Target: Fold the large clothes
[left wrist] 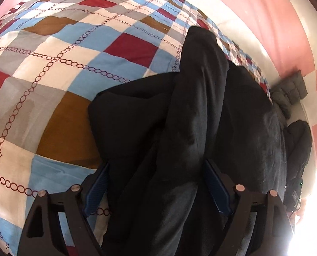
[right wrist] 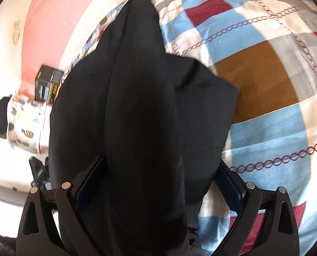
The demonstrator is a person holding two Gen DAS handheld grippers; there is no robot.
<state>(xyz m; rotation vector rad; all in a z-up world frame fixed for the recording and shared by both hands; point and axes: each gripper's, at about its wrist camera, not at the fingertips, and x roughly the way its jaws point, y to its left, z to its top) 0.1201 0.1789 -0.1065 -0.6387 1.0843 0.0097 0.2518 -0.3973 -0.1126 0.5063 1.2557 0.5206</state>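
Item: black garment [left wrist: 201,115], large, dark and heavy, lying in a rumpled heap on my bed, near the bed's edge beside the pink floor.

Support: checked bedcover [left wrist: 58,49], squares of blue, red, brown, grey and white, printed chain lines crossing it.

My left gripper [left wrist: 158,183]: jaws spread wide, blue pads clear of the cloth; a ridge of the garment lies loose between them.

My right gripper [right wrist: 158,181]: jaws likewise wide apart, a thick fold of the same garment between them, pads not pressing it.

Off the bed: grey quilted item [left wrist: 290,93] on the floor; black-and-yellow box [right wrist: 48,84] with writing too blurred to read; pineapple-print cloth [right wrist: 26,123] beside it.
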